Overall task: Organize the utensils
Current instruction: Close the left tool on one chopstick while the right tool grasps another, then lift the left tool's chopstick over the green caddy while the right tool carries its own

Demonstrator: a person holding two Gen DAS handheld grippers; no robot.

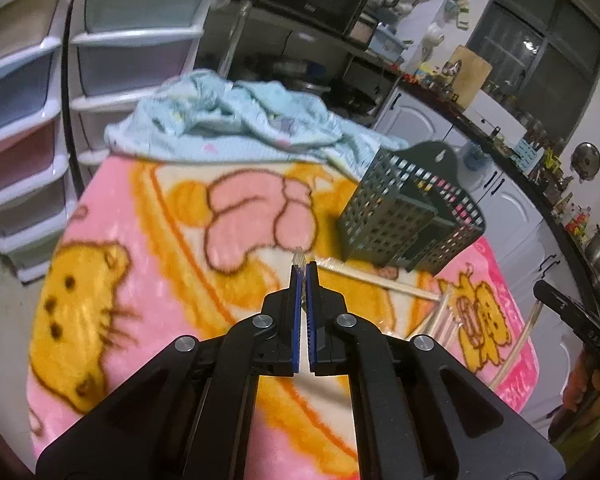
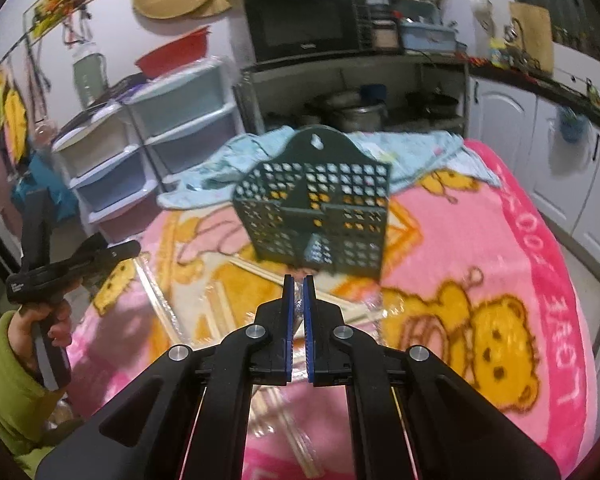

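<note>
Both claws pinch clear chopstick wrappers: left claw [image 1: 303,267], right claw [image 2: 299,280]. Only the right view shows the basket's [image 2: 312,204] divider and wrapped chopsticks [image 2: 260,272] lying near it.

Black plastic linkage arms being shown on left gripper [image 1: 304,270] and right gripper [image 2: 299,282]; blue finger pads [image 2: 288,320], silver pivot screws; left hand [image 2: 50,320] bare-skinned, green sleeve [image 2: 8,396] being worn.
</note>
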